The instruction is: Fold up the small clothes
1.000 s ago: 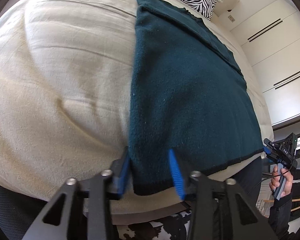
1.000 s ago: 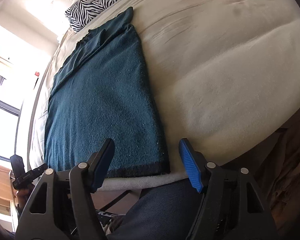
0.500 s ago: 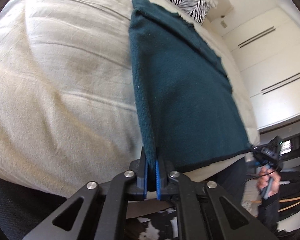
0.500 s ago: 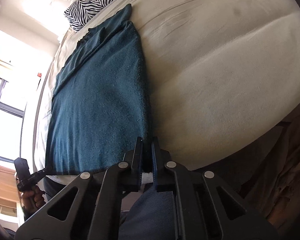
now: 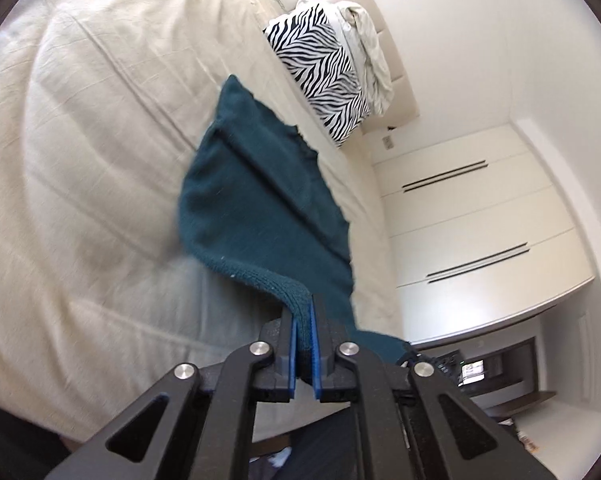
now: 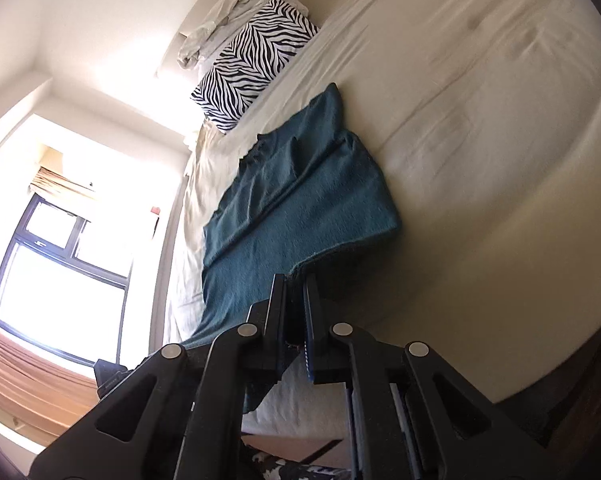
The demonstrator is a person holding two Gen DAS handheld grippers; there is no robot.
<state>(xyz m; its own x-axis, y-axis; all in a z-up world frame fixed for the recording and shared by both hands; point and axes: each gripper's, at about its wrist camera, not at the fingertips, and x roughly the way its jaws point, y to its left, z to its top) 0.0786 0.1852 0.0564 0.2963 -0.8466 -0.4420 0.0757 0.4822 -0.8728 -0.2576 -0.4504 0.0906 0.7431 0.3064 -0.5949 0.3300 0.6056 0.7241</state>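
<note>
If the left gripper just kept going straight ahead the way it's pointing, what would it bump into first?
Probably the teal garment itself: the left gripper is clamped on its edge, and the cloth rises right ahead of the fingers. Beyond it lies the bed, then the zebra pillow, though depth is hard to judge.

Left tool [image 5: 305, 320]: matte black plastic linkage arms with triangular cut-outs, four round silver pivot screws, flat blue pads [image 5: 318, 344] lining both fingers. Right tool [image 6: 296, 300]: identical black frame, four silver screws, blue-edged pads [image 6: 307, 332].
</note>
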